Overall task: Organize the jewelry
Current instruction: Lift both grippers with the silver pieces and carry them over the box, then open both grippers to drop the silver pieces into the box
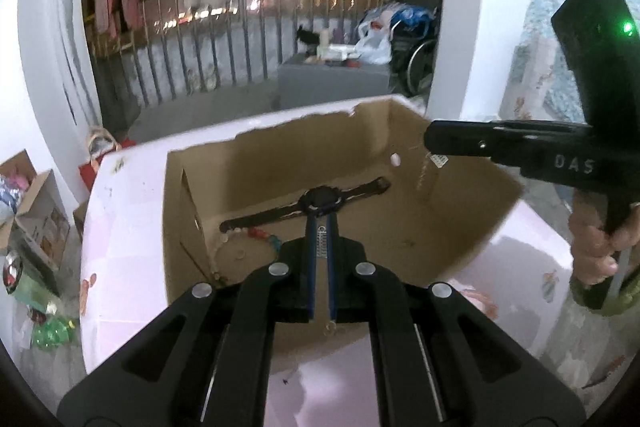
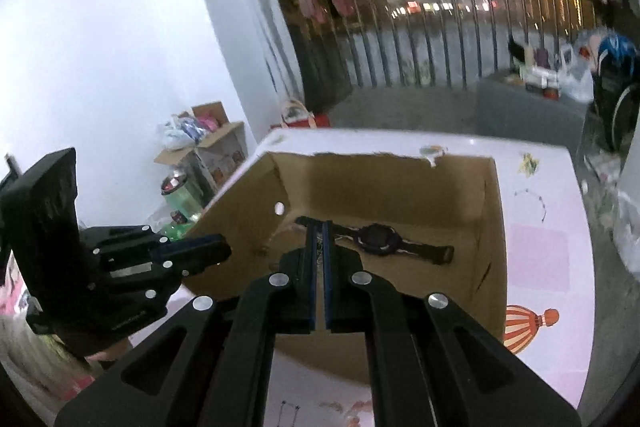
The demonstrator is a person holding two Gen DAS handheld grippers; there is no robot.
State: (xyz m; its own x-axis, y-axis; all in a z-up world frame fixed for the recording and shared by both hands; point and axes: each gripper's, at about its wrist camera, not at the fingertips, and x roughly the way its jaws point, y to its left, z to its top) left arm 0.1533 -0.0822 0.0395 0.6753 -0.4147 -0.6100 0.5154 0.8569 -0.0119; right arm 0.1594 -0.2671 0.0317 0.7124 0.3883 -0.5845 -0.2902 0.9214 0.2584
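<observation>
Black claws (image 1: pixel 320 223) (image 2: pixel 319 227) both closed, empty

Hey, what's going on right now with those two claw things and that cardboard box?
Left gripper shut, right gripper shut, both above the box. Black watch and bead bracelet lie inside. Thin chain dangles by right gripper. Nothing blocking.

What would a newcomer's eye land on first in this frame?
An open cardboard box on the pale table, with a black wristwatch lying flat on its floor. Beside it in the left view lies a beaded bracelet. Both tools, left and right, hover shut above the box.
</observation>
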